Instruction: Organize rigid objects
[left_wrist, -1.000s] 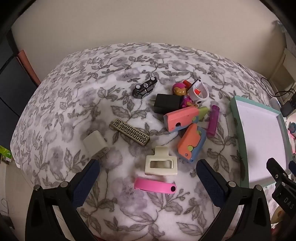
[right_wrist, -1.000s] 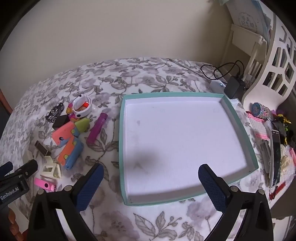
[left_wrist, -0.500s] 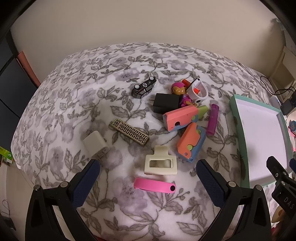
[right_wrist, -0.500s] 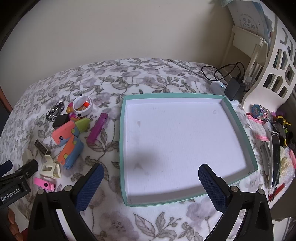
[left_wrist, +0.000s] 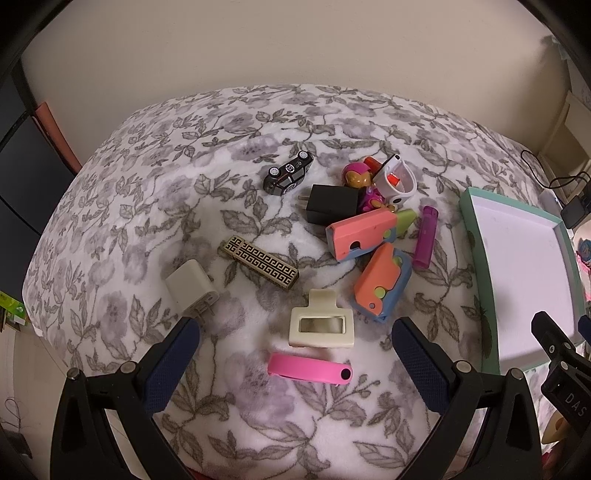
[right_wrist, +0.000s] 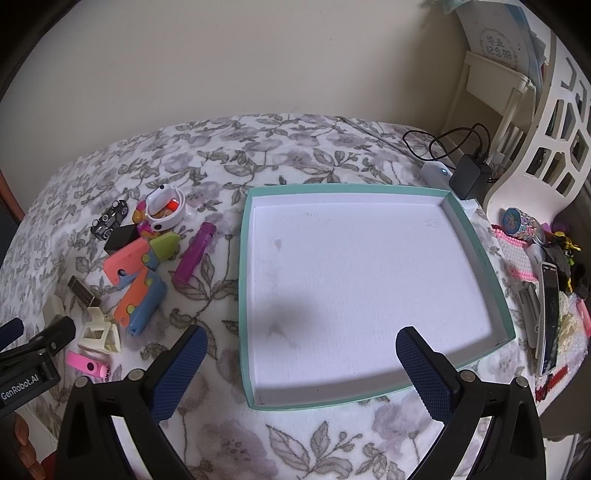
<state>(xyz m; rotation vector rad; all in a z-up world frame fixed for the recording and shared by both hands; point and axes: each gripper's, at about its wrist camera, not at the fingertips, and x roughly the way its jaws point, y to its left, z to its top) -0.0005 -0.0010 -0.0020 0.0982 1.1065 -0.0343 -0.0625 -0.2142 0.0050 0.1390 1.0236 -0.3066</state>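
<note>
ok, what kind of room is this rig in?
Probably a bedroom at home, not a lab. The work surface looks like a bed under a floral fleece blanket, with a plain wall close behind. A white openwork headboard stands at the right, next to a plugged-in charger and personal clutter.

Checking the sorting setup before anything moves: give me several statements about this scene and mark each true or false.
1. The teal tray holds no objects. True.
2. The left hand-held gripper grips the pink clip. False: it is open, holding nothing.
3. The toy car lies inside the tray. False: it lies on the floral blanket.
4. The right hand-held gripper is open. True.
5. The purple tube lies between the toy pile and the tray. True.
</note>
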